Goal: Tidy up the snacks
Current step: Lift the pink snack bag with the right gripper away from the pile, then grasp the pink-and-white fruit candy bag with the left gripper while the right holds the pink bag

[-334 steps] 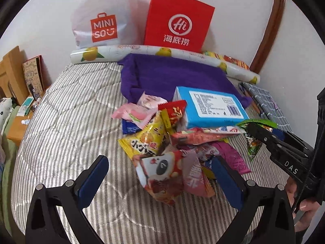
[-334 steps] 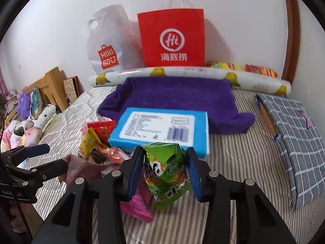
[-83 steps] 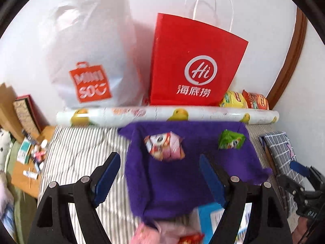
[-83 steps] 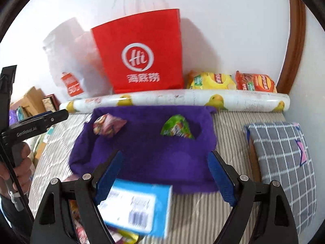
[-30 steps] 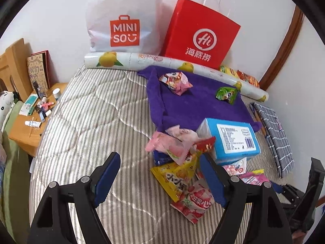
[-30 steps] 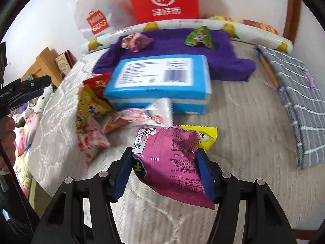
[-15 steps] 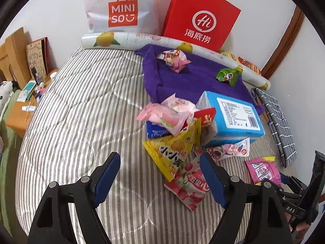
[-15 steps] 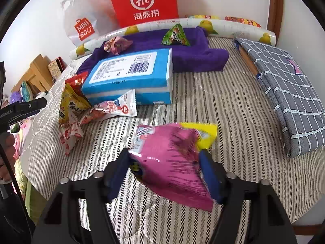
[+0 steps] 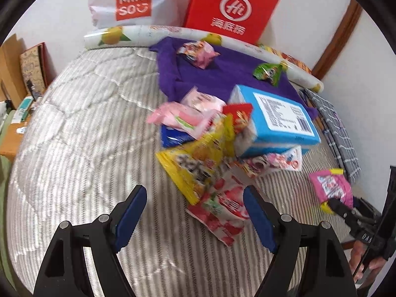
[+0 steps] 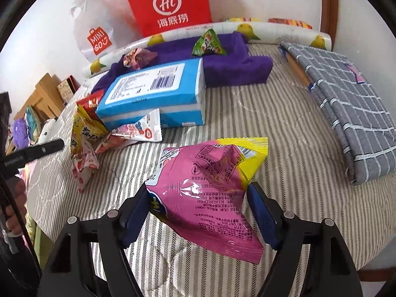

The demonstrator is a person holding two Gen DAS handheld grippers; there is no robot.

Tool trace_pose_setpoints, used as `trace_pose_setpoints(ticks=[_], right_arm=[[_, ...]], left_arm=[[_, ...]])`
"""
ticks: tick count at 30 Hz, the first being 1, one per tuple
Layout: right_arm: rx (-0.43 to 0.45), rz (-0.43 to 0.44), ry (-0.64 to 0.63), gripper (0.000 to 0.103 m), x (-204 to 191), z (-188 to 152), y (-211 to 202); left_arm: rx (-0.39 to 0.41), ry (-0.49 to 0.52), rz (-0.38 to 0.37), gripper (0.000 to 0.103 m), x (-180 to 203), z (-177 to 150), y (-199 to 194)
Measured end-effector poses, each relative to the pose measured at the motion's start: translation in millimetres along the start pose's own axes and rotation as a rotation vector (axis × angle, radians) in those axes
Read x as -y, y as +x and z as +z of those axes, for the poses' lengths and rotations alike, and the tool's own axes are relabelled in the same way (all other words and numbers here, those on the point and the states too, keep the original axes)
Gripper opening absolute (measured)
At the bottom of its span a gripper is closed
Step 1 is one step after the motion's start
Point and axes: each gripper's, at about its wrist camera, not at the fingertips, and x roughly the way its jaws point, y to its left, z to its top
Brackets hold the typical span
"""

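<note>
My right gripper (image 10: 198, 210) is shut on a pink and yellow snack bag (image 10: 210, 180) and holds it just above the striped bed; the bag also shows in the left wrist view (image 9: 330, 188). My left gripper (image 9: 194, 220) is open and empty, low over the snack pile: a red strawberry bag (image 9: 222, 212), a yellow bag (image 9: 198, 165), pink packets (image 9: 185, 117). A purple towel (image 9: 222, 74) at the back holds a pink-red bag (image 9: 198, 52) and a green bag (image 9: 268, 73).
A blue tissue pack (image 9: 274, 118) lies beside the pile. A red paper bag (image 9: 230, 7), a white MINISO bag (image 9: 131, 2) and a lemon-print roll (image 9: 138, 34) line the wall. A grey checked cloth (image 10: 346, 104) lies at right. A wooden bedside stand (image 9: 12, 133) is left.
My right gripper has lifted the pink bag slightly and drawn it nearer. My left gripper has dropped lower and closer to the snack pile.
</note>
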Motion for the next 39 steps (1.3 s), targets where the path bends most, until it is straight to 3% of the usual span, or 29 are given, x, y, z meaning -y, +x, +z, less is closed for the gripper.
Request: trace_pose_setpoints(ticks=[12,24,30,35,39], right_arm=[[0.001,-0.018,0.005,0.076,6.7,-1.9,-5.1],[0.003,-0.016,0.036,0.076,19.0,-3.3,-2.0],[-0.003,-0.009,0.058,0.076,26.8,-6.1,0.5],[-0.008,-0.005,0.061,0.076,27.8,-7.2,2.9],[-0.009,-0.007,0.061,0.076,28.1,-7.4,3.3]], left_arm=[[-0.064,0.068,-0.088,0.079,25.8,-17.7,27.6],[-0.087,0.163,-0.122,0.079,46.5,-30.6,24.5],[-0.015,0.213,-0.037,0.08,49.0,-20.8,15.2],[-0.055,0.245,-0.016,0.079,56.6,-15.2,33.1],[-0.083,0.237,-0.057,0.078,60.7,-21.7,33.1]])
